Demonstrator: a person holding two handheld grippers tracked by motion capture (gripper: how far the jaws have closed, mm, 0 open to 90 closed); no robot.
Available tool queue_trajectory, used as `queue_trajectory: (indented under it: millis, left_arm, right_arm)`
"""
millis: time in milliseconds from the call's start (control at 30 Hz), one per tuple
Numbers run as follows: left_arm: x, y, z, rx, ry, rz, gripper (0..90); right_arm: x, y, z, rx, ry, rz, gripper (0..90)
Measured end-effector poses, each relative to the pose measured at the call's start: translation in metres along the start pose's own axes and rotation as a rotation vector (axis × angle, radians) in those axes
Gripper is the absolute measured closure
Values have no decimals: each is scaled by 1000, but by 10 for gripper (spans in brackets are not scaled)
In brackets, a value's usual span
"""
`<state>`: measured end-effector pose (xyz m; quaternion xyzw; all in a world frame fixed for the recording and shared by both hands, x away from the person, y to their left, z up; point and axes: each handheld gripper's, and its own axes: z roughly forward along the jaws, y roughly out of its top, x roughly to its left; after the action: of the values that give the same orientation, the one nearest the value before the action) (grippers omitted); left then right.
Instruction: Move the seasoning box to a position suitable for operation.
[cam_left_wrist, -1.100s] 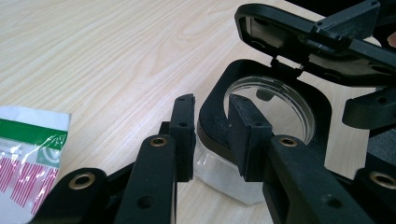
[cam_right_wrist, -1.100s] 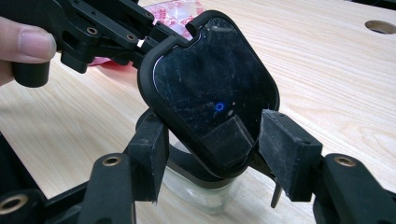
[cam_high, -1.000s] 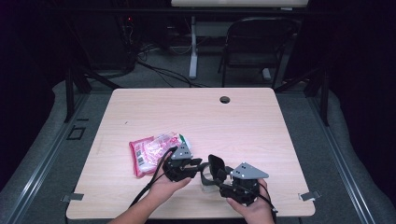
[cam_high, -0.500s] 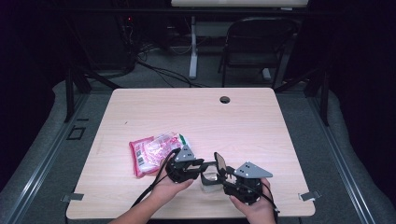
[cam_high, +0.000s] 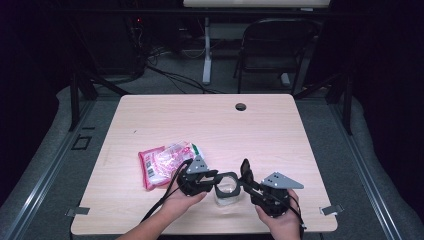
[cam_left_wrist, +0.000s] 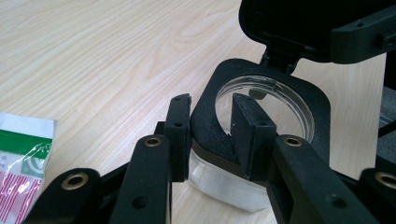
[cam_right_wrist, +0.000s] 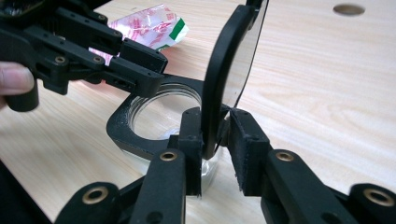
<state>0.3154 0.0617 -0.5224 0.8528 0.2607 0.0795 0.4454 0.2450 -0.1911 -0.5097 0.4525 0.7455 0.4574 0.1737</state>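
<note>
On the left part of the wooden table (cam_high: 150, 120) lies a pink and white snack packet (cam_high: 165, 161) with a green corner, flat on the surface and just beside the left gripper (cam_high: 212, 181), whose cable runs past the packet's near edge. The left gripper is held in the person's left hand (cam_high: 182, 201); its jaws are closed on the black rim (cam_left_wrist: 208, 123) of a clear jar (cam_high: 226, 192), one jaw outside the rim and one inside the round opening, as the left gripper view shows. The jar stands near the front edge of the table, between the two grippers. Its black lid (cam_right_wrist: 226, 70) is hinged at the rim and stands nearly upright, and the right gripper (cam_high: 248, 181), in the right hand (cam_high: 280, 220), pinches the lid's lower edge between its jaws. Toward the far edge of the table is a small round hole (cam_high: 241, 106), well apart from everything else, and a folding chair (cam_high: 277, 45) stands on the floor beyond. Compared with a second ago, the lid has swung up from a leaning position to nearly upright, while the jar and packet lie where they were.
</note>
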Motion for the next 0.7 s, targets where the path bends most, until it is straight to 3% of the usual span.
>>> queue_trajectory:
  millis: [100, 267, 367, 467, 700]
  left_arm:
    - [-1, 0, 0, 1, -2, 4, 686]
    - [-2, 0, 0, 3, -7, -8, 677]
    - [-1, 1, -3, -9, -39, -17, 764]
    - [-2, -1, -3, -12, -28, -9, 760]
    - [0, -5, -14, -26, 1, -22, 723]
  right_arm:
    - [-4, 0, 0, 1, 11, 38, 774]
    - [-5, 0, 1, -15, -17, 50, 804]
    - [-6, 2, 3, -21, -26, 66, 847]
    - [-10, 4, 7, -31, -13, 78, 851]
    - [-16, 14, 19, -37, 8, 38, 854]
